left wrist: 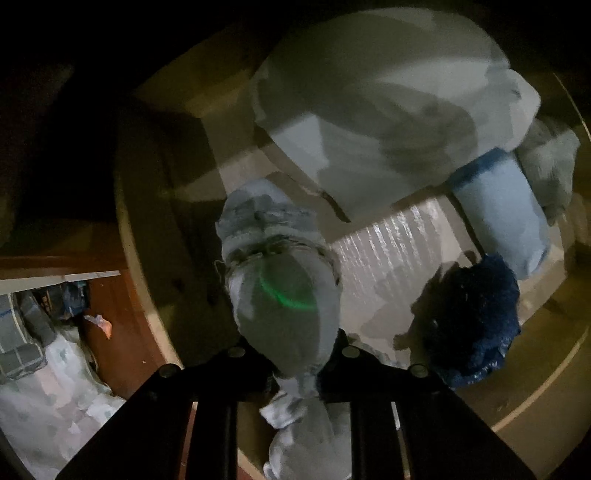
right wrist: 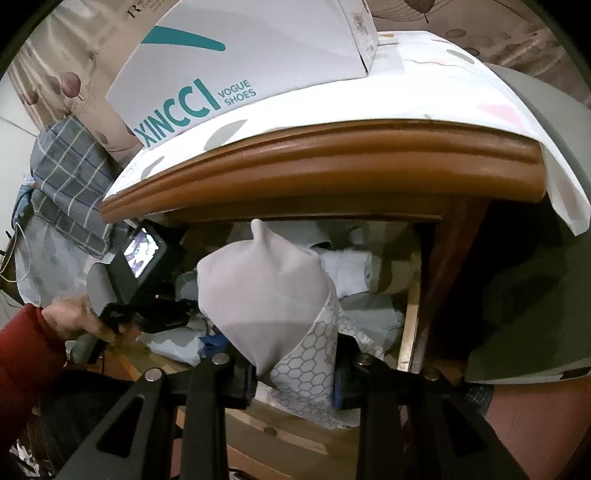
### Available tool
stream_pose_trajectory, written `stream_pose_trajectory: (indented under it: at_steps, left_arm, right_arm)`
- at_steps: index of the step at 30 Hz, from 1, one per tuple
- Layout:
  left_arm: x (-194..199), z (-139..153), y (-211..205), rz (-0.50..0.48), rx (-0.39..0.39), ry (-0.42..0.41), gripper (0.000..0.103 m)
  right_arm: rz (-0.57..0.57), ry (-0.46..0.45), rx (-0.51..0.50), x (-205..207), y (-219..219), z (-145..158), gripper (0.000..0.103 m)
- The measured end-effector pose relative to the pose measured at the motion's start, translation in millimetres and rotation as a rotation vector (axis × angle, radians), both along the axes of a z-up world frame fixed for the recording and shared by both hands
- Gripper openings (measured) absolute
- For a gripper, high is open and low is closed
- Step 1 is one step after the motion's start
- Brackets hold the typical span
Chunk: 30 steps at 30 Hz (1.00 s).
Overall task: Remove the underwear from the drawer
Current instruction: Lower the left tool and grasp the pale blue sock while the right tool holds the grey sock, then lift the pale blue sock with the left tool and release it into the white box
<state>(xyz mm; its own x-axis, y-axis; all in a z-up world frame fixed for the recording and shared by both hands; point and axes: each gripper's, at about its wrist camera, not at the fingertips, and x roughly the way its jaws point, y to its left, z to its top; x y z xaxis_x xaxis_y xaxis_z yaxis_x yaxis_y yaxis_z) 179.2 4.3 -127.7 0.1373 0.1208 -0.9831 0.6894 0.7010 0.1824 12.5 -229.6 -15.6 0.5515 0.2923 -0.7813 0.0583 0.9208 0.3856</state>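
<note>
A brown wooden cabinet (right wrist: 332,162) with a rounded moulded top edge stands against wallpaper (right wrist: 461,22) printed with leaves, and a white spotted cloth (right wrist: 443,92) covers its top. A white shoe box (right wrist: 240,66) with teal lettering sits on the cloth, and checked grey bedding (right wrist: 70,173) is piled to the left. The light inside the cabinet is dim, and brown floor (left wrist: 122,332) shows beside it.

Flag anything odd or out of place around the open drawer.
A white XINCCI shoe box sits askew on the cloth-covered cabinet top, one corner overhanging its wooden edge. Nothing looks spilled or damaged.
</note>
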Motion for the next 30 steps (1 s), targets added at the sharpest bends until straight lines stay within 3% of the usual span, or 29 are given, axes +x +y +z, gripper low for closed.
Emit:
stream_pose_trajectory:
  at_steps: [10,30]
  left_arm:
    - [-20,20,5,-0.012,-0.067,0.01,0.015]
    - [-50,70,34,0.084,-0.224,-0.031,0.015]
  right_arm:
    - [-0.013,0.009,-0.064,0,1,-4,0.029]
    - [-0.043,0.071,-0.302,6,18,-17,0.029]
